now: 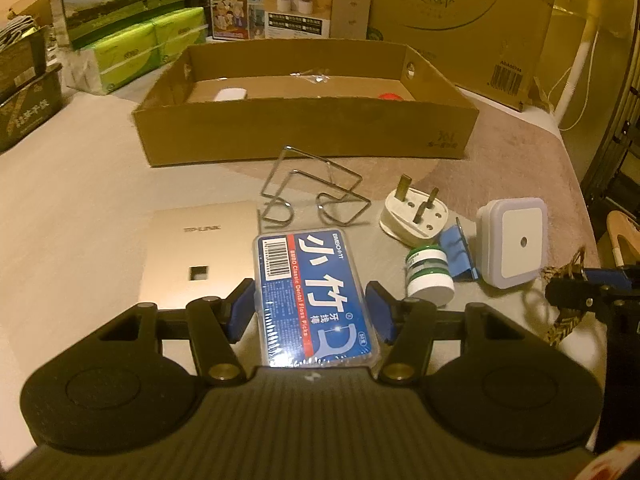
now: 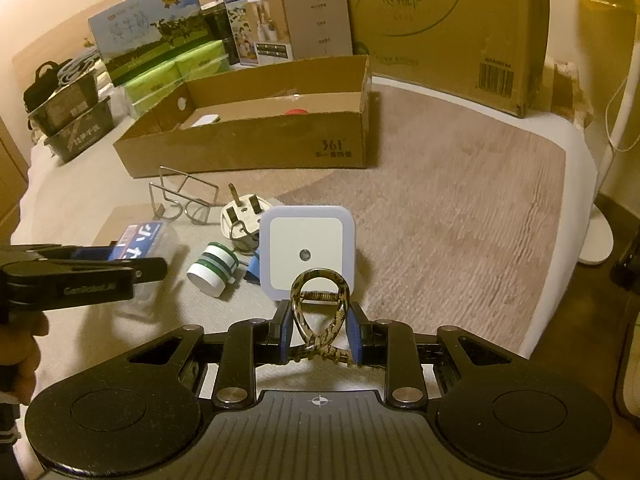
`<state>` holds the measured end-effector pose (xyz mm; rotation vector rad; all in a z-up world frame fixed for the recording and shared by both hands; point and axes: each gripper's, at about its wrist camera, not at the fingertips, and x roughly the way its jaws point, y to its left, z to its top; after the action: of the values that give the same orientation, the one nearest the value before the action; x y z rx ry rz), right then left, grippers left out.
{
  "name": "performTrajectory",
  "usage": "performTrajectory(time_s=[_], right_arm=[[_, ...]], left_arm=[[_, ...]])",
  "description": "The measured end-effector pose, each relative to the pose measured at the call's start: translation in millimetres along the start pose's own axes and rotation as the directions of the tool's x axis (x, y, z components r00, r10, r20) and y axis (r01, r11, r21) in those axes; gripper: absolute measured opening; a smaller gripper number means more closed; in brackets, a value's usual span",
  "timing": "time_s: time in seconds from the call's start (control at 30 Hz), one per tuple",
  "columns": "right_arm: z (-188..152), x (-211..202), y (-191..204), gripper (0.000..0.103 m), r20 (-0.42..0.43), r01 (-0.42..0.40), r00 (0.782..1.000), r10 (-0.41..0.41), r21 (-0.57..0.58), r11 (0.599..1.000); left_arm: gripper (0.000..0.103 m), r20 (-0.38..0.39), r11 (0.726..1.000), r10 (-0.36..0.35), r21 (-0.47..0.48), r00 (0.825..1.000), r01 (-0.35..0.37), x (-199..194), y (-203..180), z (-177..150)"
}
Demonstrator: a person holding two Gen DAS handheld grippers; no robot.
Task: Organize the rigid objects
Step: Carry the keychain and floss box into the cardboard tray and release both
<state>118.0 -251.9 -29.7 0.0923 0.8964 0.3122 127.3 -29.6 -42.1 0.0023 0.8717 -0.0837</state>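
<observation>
**Two grippers loaded or nearly so, cardboard tray waiting**

Two tools are busy in front of the cardboard tray (image 1: 304,132), which serves as the landmark. The left gripper (image 1: 310,308) straddles the dental floss box (image 1: 314,296), which lies on the bed cover on the near side of the tray; its blue pads (image 1: 240,312) sit at the box's long edges, and it is hard to say whether they press yet. The right gripper (image 2: 320,330) is clamped tight on a mottled hair clip (image 2: 320,308), held above the cover, nearer to the viewer than the night light (image 2: 308,252).

To do the step well, I judge the left jaws should close squarely on the box's flanks, then lift straight so the slick plastic does not twist, clearing the wire stand (image 1: 316,188) that stands between box and tray.

Hidden matters: the tray's front wall conceals most of its floor; only a white thing (image 1: 230,94) and a red thing (image 1: 390,97) peep over it, unidentifiable. The gold faceplate (image 1: 200,256) partly slides under the floss box. The clip's lower end is lost behind the right fingers.
</observation>
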Motion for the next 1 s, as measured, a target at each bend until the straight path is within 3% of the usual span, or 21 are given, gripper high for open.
performTrajectory(time_s=[0.67,1.0], right_arm=[[32,-36,16,0.028,0.132,-0.007,0.991,0.014,-0.051,0.999],[66,-40,21,0.028,0.199,-0.018,0.979,0.035,-0.087,0.996]], left_arm=[[0.056,0.120,1.000,0.002,0.003,0.993,-0.002,-59,15,24],[0.056,0.175,0.999,0.003,0.043,0.985,-0.010,-75,31,60]])
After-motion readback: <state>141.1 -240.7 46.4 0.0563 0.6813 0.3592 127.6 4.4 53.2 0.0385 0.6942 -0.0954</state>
